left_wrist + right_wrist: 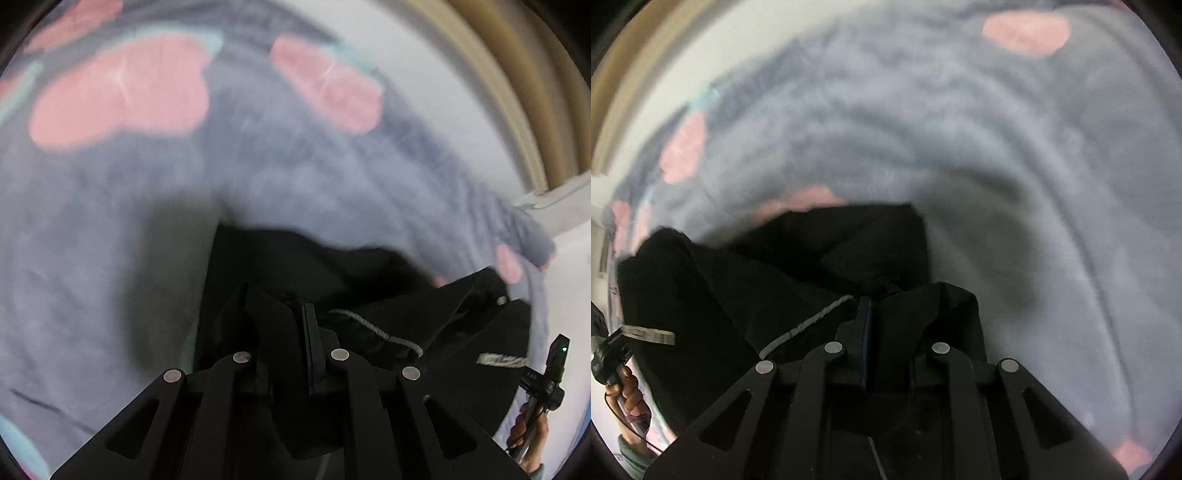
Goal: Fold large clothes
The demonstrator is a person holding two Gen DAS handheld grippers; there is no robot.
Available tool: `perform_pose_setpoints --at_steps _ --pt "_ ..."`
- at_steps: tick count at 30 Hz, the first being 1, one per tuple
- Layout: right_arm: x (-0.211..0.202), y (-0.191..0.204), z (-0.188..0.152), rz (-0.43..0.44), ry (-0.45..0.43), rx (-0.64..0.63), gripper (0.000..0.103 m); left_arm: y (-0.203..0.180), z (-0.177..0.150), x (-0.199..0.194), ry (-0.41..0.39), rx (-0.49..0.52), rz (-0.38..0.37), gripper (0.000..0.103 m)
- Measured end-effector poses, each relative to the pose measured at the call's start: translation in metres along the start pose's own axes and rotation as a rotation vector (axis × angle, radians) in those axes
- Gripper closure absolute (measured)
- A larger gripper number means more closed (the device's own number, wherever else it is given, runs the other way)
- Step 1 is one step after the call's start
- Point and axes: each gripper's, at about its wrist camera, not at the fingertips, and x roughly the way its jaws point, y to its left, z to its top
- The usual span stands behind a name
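Observation:
A large black garment (332,266) hangs bunched between the two grippers, above a grey blanket. My left gripper (291,314) is shut on a fold of the black garment; a grey cord (376,328) and a white label (502,360) show to its right. In the right wrist view the same black garment (812,258) spreads to the left. My right gripper (879,306) is shut on its edge, with cloth draped over the right finger. Both views are blurred.
A grey blanket (110,240) with pink patches (122,92) covers the surface below, also in the right wrist view (997,147). A beige edge (517,92) curves at the far right. The other hand and gripper handle (546,387) show at the side.

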Motion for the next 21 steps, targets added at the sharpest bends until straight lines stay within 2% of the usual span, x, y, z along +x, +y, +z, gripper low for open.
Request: perform_pose_setpoints --at_steps 3,8,10,12,13,14,16,17,19,20,21 --pt "0.016 0.004 -0.001 -0.018 0.002 -0.019 0.083 0.004 -0.004 0.019 -0.001 0.011 0.005 0.089" --pt "0.011 -0.008 0.002 0.03 0.017 0.018 0.083 0.006 -0.002 0.013 0.025 0.039 -0.03 0.089" --pt "-0.004 -0.011 -0.001 0.04 0.012 0.02 0.081 0.007 0.0 0.003 0.028 0.058 -0.035 0.087" --pt "-0.02 -0.013 -0.003 0.061 -0.011 0.018 0.074 0.007 0.002 -0.017 0.012 0.086 -0.054 0.086" --pt "-0.034 -0.017 -0.005 0.082 -0.029 0.021 0.066 0.008 0.002 -0.029 0.005 0.093 -0.073 0.085" --pt "-0.044 -0.019 -0.008 0.106 -0.041 0.026 0.059 0.011 0.002 -0.041 0.001 0.095 -0.101 0.084" --pt "-0.067 -0.027 -0.013 0.171 -0.07 0.053 0.054 0.017 0.005 -0.063 0.01 0.085 -0.177 0.081" --pt "-0.078 -0.031 -0.016 0.185 -0.085 0.063 0.047 0.02 0.005 -0.078 0.022 0.082 -0.228 0.081" --pt "-0.103 -0.036 -0.021 0.155 -0.141 0.062 0.034 0.019 0.003 -0.098 0.025 0.106 -0.263 0.076" --pt "-0.111 -0.037 -0.023 0.153 -0.16 0.057 0.033 0.017 0.001 -0.109 0.026 0.127 -0.272 0.074" --pt "-0.117 -0.038 -0.025 0.155 -0.173 0.048 0.033 0.015 -0.002 -0.122 0.016 0.151 -0.265 0.068"
